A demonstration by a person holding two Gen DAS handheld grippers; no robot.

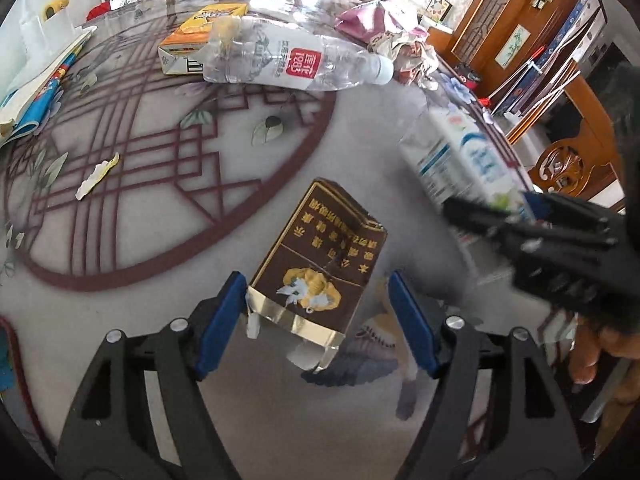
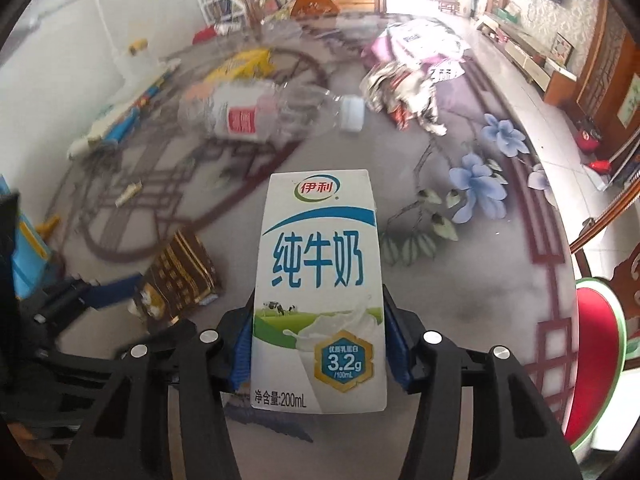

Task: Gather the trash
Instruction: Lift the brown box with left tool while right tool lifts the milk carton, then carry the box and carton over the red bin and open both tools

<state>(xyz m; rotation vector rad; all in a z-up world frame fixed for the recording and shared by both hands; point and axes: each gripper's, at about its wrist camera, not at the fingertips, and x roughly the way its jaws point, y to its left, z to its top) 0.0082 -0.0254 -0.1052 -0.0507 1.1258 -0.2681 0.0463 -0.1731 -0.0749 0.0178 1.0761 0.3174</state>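
While clamped between the blue pads of the right gripper [image 2: 318, 340], milk carton [image 2: 320, 292] upright above the table [image 2: 480, 300]. Left gripper [image 1: 316, 316] parted around brown cigarette pack [image 1: 320, 264], left pad touching, right pad apart. Clear bottle [image 1: 296, 64] lying beyond.

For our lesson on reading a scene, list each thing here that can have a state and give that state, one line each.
Milk carton: lifted, clamped between the right gripper's fingers.
Cigarette pack: torn open, between the left gripper's fingers, one pad at its corner, the other clear.
Plastic bottle: capped, lying on its side.
Yellow box: lying flat.
Wrappers: crumpled.
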